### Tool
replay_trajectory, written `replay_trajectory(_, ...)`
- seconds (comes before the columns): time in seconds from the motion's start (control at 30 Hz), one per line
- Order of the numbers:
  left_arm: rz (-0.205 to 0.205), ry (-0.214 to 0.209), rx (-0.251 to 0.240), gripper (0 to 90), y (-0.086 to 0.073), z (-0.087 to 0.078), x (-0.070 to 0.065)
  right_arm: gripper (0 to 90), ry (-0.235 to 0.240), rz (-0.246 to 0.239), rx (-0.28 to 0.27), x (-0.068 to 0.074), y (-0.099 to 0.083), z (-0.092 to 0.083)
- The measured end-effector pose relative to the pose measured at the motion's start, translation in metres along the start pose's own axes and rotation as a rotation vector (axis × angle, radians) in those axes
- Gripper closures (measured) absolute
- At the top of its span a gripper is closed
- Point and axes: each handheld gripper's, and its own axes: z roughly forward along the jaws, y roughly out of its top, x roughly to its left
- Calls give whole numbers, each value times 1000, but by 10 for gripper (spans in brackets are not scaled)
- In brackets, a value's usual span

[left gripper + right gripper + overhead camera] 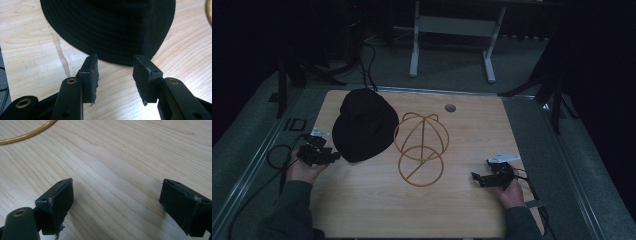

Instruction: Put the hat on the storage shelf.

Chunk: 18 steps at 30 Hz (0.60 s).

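While your hands rest on the light wooden counter (452, 200), you have two things lying on it: one black hat (362, 125) and one golden wire hat stand (421, 149). You hold two tools, one in each hand. No brand, label or writing can be read on the hat, the stand, the counter or either tool.

Your left hand-held gripper (332, 157) sits near the counter's left edge, pointing at the hat. In the left gripper view its jaws stand moderately apart with nothing between them, and the left hand-held gripper (115, 77) has its tips just short of the hat's (107, 27) brim, with bare wood showing in the gap.

Your right hand-held gripper (478, 177) lies toward the counter's right side, well apart from the hat and near the stand's lower ring. In the right gripper view the right hand-held gripper (116, 202) is spread wide, empty, over bare wood grain, and a curve of the hat stand (27, 135) crosses the upper left corner.

The hat lies brim down on the left half of the counter, with the stand just beside it on its right; whether they touch you cannot tell. The stand has one round base ring and a domed cage of wire loops above it. One small round grey disc (450, 107) is set into the counter near its far edge.
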Motion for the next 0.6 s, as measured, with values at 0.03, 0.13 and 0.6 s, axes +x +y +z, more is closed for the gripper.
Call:
replay_trajectory(0.03, 2, 0, 4, 555, 2, -1, 0, 119, 0, 1, 1, 0, 0, 0)
replay_trajectory(0.13, 3, 2, 28, 546, 7, 0, -1, 119, 0, 0, 0, 0, 0, 0)
replay_trajectory(0.6, 9, -15, 45, 574, 29, -8, -3, 119, 0, 1, 1, 0, 0, 0)
